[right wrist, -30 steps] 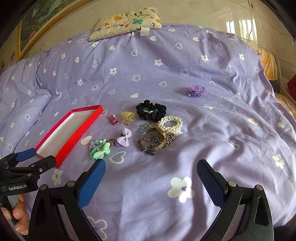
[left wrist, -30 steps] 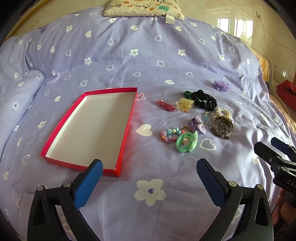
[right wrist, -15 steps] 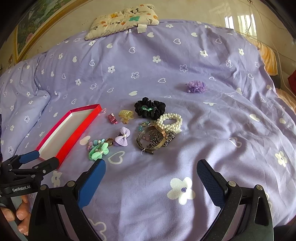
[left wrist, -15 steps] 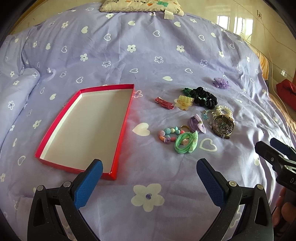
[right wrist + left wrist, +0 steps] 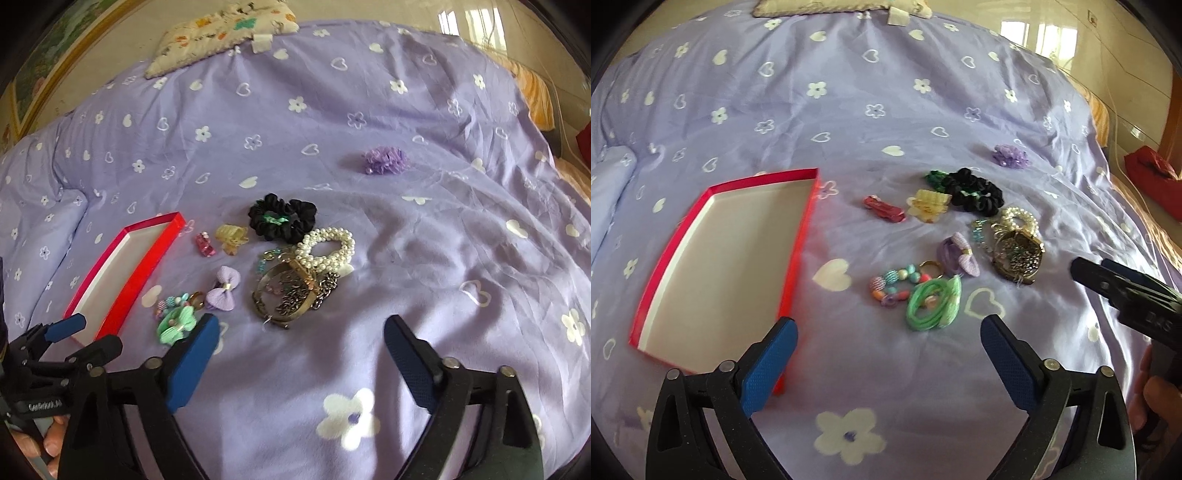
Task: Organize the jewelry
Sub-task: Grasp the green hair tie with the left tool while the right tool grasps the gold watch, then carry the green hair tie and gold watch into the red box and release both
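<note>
A shallow red tray (image 5: 798,251) with a white inside lies empty on the purple bedspread, also in the right wrist view (image 5: 155,254). Right of it lies a cluster of jewelry: green hair tie (image 5: 934,304), bead bracelet (image 5: 894,286), purple bow (image 5: 958,253), gold bangle with chains (image 5: 1017,254), pearl bracelet (image 5: 327,245), black scrunchie (image 5: 282,218), yellow clip (image 5: 929,205), red clip (image 5: 884,209). A purple scrunchie (image 5: 384,159) lies apart, farther back. My left gripper (image 5: 888,356) is open and empty just before the green tie. My right gripper (image 5: 299,349) is open and empty just before the bangle.
A patterned pillow (image 5: 221,33) lies at the far end of the bed. A fold of the purple quilt (image 5: 609,184) rises at the left. A red object (image 5: 1152,177) sits off the bed's right side.
Both grippers have moved forward and lower toward the jewelry cluster, which now looks nearer and larger. Both stay open. Nothing on the bed has moved.
</note>
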`<state>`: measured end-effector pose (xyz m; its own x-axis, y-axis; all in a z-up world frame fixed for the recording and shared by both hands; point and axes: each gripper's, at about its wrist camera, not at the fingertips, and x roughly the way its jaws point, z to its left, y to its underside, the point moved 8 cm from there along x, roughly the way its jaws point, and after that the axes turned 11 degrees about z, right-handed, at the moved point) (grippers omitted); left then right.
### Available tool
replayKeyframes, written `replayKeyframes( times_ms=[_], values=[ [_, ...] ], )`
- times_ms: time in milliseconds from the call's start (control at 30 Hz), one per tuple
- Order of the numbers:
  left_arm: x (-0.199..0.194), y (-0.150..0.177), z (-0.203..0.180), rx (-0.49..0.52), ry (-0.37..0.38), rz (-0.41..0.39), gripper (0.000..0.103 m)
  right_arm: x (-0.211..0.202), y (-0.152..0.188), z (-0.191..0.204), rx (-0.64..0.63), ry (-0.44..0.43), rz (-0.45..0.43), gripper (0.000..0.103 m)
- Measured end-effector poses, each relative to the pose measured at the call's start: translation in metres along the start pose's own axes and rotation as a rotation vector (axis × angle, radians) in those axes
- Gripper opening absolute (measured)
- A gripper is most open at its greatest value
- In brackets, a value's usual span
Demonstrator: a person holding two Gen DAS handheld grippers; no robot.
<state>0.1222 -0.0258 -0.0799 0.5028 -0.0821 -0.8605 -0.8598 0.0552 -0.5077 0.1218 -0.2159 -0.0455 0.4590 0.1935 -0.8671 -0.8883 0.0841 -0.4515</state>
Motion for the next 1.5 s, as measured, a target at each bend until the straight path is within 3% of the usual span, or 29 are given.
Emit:
replayKeyframes(
  times_ms=[267,400,533,800,1067,1500],
  values=[
    [0.031,-0.011,-0.013,0.045,0.034,0.045,0.082,0.035,-0.005,-0.003,0.022,-0.017,0.091,0.063],
    [0.049,-0.018,-0.013,0.062,0.022,0.070,0.081,0.049,-0.010,-0.005,0.032,-0.012,0.118,0.049],
    [0.062,-0.021,-0.017,0.062,0.043,0.096,0.068,0.059,-0.015,-0.009,0.037,0.008,0.134,0.033],
    [0.078,-0.019,-0.021,0.046,0.100,0.144,0.036,0.072,-0.017,-0.009,0.036,0.006,0.155,0.015],
    [0.063,-0.016,-0.016,0.017,0.141,0.125,0.010,0.066,-0.016,-0.006,0.038,-0.029,0.148,0.010],
    [0.017,-0.005,0.009,-0.057,0.185,0.075,0.009,0.034,-0.012,0.016,0.031,-0.121,0.120,0.010]
  ],
)
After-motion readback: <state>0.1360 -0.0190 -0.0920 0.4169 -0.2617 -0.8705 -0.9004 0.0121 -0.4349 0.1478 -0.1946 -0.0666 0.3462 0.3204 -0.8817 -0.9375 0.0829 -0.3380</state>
